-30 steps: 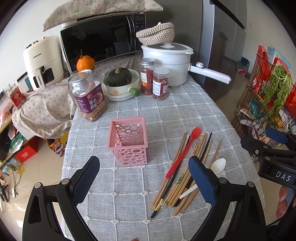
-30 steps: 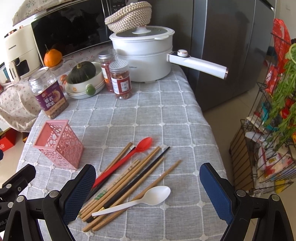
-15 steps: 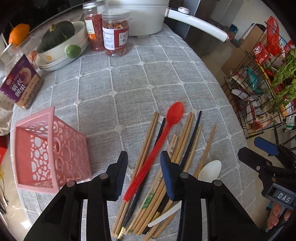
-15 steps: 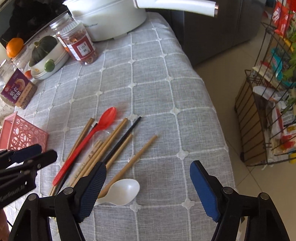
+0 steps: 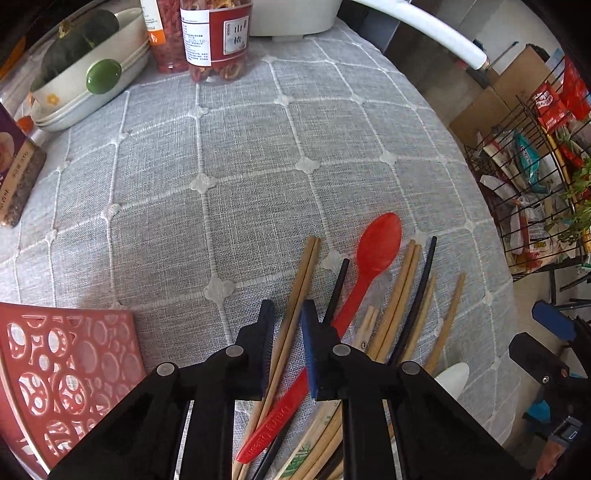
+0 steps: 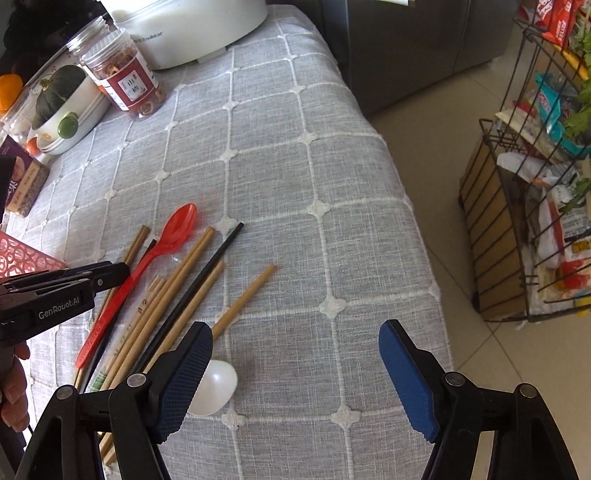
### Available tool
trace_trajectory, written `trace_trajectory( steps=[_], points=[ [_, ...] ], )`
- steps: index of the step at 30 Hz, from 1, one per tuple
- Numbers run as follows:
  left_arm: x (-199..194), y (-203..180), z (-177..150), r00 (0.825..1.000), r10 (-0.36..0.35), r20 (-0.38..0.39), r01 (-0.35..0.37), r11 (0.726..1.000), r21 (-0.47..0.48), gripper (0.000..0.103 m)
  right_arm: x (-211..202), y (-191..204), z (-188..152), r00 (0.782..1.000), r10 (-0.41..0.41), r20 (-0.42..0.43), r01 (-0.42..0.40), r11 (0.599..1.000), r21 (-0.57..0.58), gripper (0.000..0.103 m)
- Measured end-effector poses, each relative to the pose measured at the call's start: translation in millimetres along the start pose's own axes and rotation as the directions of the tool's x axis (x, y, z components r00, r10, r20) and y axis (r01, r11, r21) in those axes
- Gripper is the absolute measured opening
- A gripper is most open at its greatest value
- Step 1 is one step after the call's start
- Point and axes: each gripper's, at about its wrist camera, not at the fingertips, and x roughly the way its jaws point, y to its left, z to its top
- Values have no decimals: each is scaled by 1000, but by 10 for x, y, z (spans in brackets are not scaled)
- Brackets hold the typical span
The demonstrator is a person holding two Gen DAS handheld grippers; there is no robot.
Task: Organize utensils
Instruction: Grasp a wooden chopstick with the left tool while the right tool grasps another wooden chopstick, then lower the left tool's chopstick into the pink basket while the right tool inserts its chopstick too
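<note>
Grey tablecloth (image 6: 332, 221); white spoon (image 6: 218, 387) clearer in right view.

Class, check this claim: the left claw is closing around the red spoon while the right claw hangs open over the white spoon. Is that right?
No. The left wrist view shows the left claw closing around a pair of wooden chopsticks, not the red spoon. The right claw does hang open over the white spoon.

red spoon (image 5: 376, 243) — white spoon (image 6: 216, 387) — pink basket (image 5: 66, 365) — grey checked tablecloth (image 5: 240, 155)

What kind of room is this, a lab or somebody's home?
Most likely a home kitchen: a cloth-covered table with chopsticks and food jars, a white cooking pot, and a wire rack of groceries.
</note>
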Motion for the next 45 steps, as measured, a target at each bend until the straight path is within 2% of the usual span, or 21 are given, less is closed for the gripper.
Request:
trace_trajectory(
  steps=[3, 4, 8, 11, 15, 18, 21, 22, 27, 28, 29, 32, 34, 37, 42, 45],
  points=[
    [-10, -28, -7, 1000, 13, 21, -13, 1000, 7, 10, 31, -1, 13, 1000, 5, -8, -4, 1000, 11, 79],
    [-51, -20, -29, 999, 15, 34, -15, 1000, 1, 6, 41, 0, 16, 1000, 6, -11, -6, 1000, 15, 79],
    [-384, -5, -149, 993, 16, 114, -18, 1000, 14, 6, 52, -2, 25, 1000, 13, -11, -12, 1000, 28, 79],
    [-728, 24, -283, 982, 10, 189, -15, 1000, 25, 6, 84, 2, 45, 1000, 22, -13, -21, 999, 45, 79],
    [-1132, 15, -480, 957, 8, 290, -21, 999, 42, 5, 213, 24, 63, 998, 53, -40, -49, 995, 87, 75],
    [-1416, 95, -708, 933, 2, 360, -20, 999, 45, 5, 350, 84, 68, 996, 66, -67, -58, 993, 104, 68],
    [-1605, 204, -853, 920, -22, 392, 16, 1000, 19, 5, 491, 163, 71, 994, 50, -93, -40, 994, 103, 59],
    [-1661, 251, -897, 916, -30, 401, 27, 1000, 15, 5, 522, 193, 67, 995, 34, -94, -25, 995, 100, 58],
    [-1817, 362, -1024, 900, -28, 435, 20, 1000, 23, 4, 550, 383, 71, 995, -77, -66, 82, 994, 71, 40],
    [-1829, 391, -1041, 899, -32, 437, 25, 999, 22, 4, 550, 398, 70, 993, -101, -63, 106, 991, 76, 32],
    [-1844, 408, -1058, 897, -34, 440, 27, 999, 22, 4, 549, 402, 73, 992, -111, -56, 116, 990, 85, 17],
    [-1883, 458, -1100, 893, -32, 449, 25, 999, 23, 4, 561, 364, 91, 997, -62, -52, 69, 987, 145, 10],
    [-1909, 499, -1123, 888, -30, 459, 24, 1000, 19, 4, 573, 314, 99, 999, 9, -45, 0, 980, 200, 6],
    [-1978, 561, -1158, 878, -31, 478, 28, 1000, 12, 4, 557, 257, 107, 996, 88, -22, -79, 963, 257, 5],
    [-2141, 649, -1223, 852, -26, 523, 32, 999, -2, 4, 261, 324, 145, 985, 160, 71, -173, 953, 251, 5],
    [-2269, 690, -1267, 830, -21, 557, 31, 999, -8, 4, -39, 431, 139, 970, 195, 148, -223, 952, 210, 5]
  ],
)
